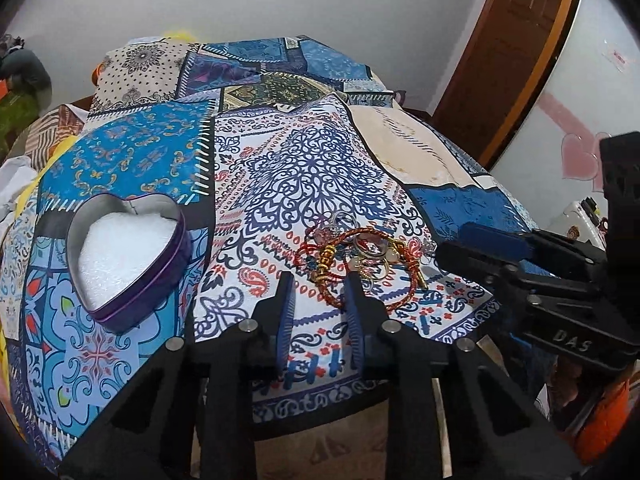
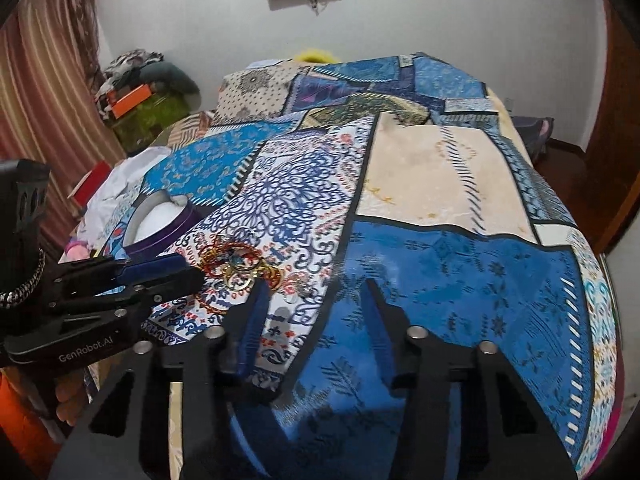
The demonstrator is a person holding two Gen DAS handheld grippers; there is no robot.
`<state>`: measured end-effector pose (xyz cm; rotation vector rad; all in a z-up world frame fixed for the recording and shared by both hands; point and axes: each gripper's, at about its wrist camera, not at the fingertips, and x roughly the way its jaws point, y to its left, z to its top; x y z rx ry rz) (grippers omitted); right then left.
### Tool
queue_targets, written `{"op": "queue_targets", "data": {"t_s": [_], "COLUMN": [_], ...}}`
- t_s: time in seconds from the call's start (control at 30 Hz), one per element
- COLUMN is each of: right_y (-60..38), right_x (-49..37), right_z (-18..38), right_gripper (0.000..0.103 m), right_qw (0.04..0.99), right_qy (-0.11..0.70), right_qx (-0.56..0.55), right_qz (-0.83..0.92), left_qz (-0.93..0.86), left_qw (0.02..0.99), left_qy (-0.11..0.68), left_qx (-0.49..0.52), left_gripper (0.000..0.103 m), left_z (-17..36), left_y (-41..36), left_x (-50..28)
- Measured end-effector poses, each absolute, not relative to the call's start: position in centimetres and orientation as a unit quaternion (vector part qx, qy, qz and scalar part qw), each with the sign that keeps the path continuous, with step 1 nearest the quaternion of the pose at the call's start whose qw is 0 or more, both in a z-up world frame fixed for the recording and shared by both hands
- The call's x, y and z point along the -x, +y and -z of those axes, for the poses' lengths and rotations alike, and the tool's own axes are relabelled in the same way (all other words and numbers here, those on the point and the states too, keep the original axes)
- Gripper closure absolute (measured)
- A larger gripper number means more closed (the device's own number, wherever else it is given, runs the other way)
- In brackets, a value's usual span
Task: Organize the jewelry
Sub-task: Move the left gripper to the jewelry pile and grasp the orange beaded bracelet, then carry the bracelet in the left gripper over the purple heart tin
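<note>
A tangle of jewelry [image 1: 360,256], red cord bracelets with gold beads and several rings, lies on the patchwork bedspread [image 1: 300,168]. My left gripper [image 1: 319,284] stands just short of its near left edge. Its jaws are narrowly apart with only cloth between them, and the right fingertip [image 1: 352,280] is at a red bracelet. An open purple heart-shaped tin [image 1: 140,312] with white padding sits to the left. In the right wrist view my right gripper [image 2: 316,288] is open over bare cloth, with the jewelry [image 2: 232,264] left of its left finger. The tin [image 2: 160,244] shows behind the left gripper [image 2: 180,272].
The bedspread [image 2: 440,260] drops off at the near edge under both grippers. White cloth [image 2: 116,192] is bunched at the bed's left side. A striped curtain [image 2: 40,100] and piled clothes [image 2: 148,80] stand beyond, and a brown door [image 1: 512,40] is at the right.
</note>
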<state>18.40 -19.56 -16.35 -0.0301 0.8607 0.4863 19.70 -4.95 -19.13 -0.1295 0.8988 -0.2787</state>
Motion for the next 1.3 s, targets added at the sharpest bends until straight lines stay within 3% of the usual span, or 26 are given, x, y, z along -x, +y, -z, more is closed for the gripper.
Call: {"op": "queue_targets", "data": {"t_s": [0.33,0.43,1.3], "right_y": [-19.3,-19.2,-17.8], "right_x": [-19.3,-19.3,-15.4], "right_z": [17.4,17.4,10.3], "right_gripper": [0.093,0.094,0.094], "right_qw": [0.876,0.878,0.91], "right_qy": [0.424,0.421,0.346], "right_qx": [0.013,0.017,0.009], "right_qz": [-0.229,-0.227,-0.23], "left_qz": [0.137,0.132,0.1], "left_qw": [0.885,0.886,0.931], "left_qy": [0.438,0.438,0.344], "left_qx": [0.079,0.079,0.072], "left_gripper": [0.093,0.099,0.099], "left_z": [19.6,19.6,12.0], "left_y": [-4.7,-4.7,-2.0], "left_x": [-20.1,-20.2,-14.8]}}
